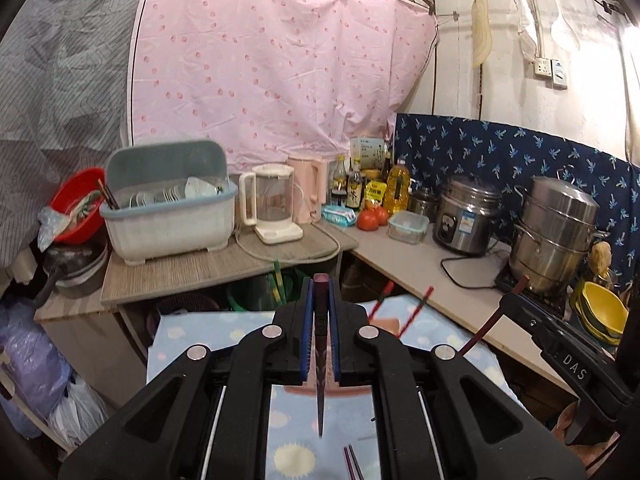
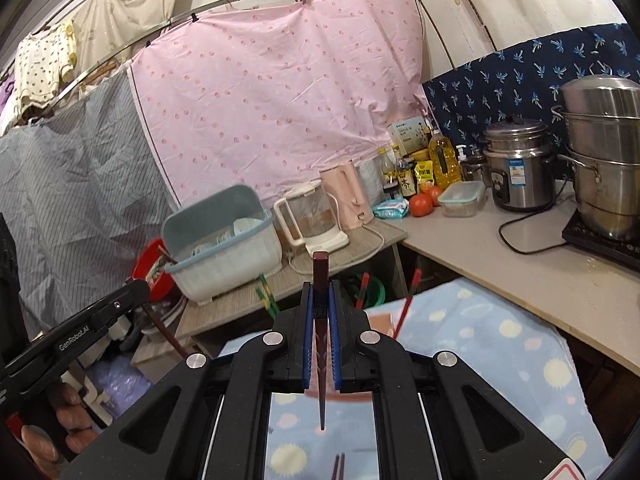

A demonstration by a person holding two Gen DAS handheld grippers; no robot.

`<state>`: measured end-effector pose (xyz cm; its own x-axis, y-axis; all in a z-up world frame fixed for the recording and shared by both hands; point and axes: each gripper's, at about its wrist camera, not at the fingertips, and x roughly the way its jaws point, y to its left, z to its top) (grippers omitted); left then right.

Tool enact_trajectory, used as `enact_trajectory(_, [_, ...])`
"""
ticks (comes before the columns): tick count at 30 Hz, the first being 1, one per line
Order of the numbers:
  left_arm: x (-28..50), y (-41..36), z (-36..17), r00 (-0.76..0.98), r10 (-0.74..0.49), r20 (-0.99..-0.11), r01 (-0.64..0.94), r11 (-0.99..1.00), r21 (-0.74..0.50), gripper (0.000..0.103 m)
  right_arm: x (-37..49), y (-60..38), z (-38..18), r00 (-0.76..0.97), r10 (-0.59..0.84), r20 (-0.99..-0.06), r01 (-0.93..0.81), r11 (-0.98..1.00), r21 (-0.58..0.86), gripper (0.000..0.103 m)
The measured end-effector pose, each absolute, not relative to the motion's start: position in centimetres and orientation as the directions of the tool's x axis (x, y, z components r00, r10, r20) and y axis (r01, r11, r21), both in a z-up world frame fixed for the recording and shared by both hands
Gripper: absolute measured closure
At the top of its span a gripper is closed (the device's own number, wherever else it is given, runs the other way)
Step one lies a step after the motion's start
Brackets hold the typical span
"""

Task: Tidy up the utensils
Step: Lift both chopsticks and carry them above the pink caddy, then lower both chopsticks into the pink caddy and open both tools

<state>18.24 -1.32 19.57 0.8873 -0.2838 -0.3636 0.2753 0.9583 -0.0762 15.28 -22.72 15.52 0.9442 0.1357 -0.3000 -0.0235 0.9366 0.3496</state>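
Note:
My left gripper [image 1: 320,286] is shut on a dark red chopstick [image 1: 321,380], held above the blue dotted cloth [image 1: 224,340]. My right gripper [image 2: 320,292] is shut on another dark red chopstick [image 2: 321,268], also above the cloth [image 2: 480,328]. Each gripper shows in the other's view, the right one [image 1: 516,300] at the right, the left one [image 2: 136,288] at the left. Two red chopsticks [image 1: 416,312] lie on the cloth's far edge. More chopstick ends [image 1: 352,460] show at the bottom. A dish bin [image 1: 168,208] holding chopsticks [image 1: 107,194] stands on the wooden counter.
On the counters stand a glass kettle [image 1: 272,204], pink kettle [image 1: 308,184], bottles [image 1: 396,184], tomatoes [image 1: 372,218], a lidded container [image 1: 408,224], rice cooker [image 1: 464,216], steel steamer [image 1: 556,236] and yellow bowls [image 1: 600,312]. A red bowl [image 1: 76,204] sits left.

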Motion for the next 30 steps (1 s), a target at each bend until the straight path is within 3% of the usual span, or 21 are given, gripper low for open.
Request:
enact_trajectory(8, [23.0, -2.0, 22.8, 0.917, -0.268, -0.295, 0.258, 0.963, -0.073, 0.096, 20.7, -23.1, 18.2, 0.962, 0.106, -0.251, -0.01, 0.935, 0.355, 0.096])
enact_trajectory(15, [27.3, -2.3, 23.2, 0.931, -0.251, -0.264, 0.232, 0.967, -0.101, 0.096, 24.5, -23.6, 16.9, 0.96, 0.096, -0.264, 0.013, 0.924, 0.383, 0.096])
enact_trajectory(30, [31.2, -3.7, 17.2, 0.891, -0.25, -0.378, 0.225, 0.968, -0.111, 0.096, 28.3, -23.0, 11.1, 0.918, 0.118, -0.378, 0.035, 0.927, 0.373, 0.096])
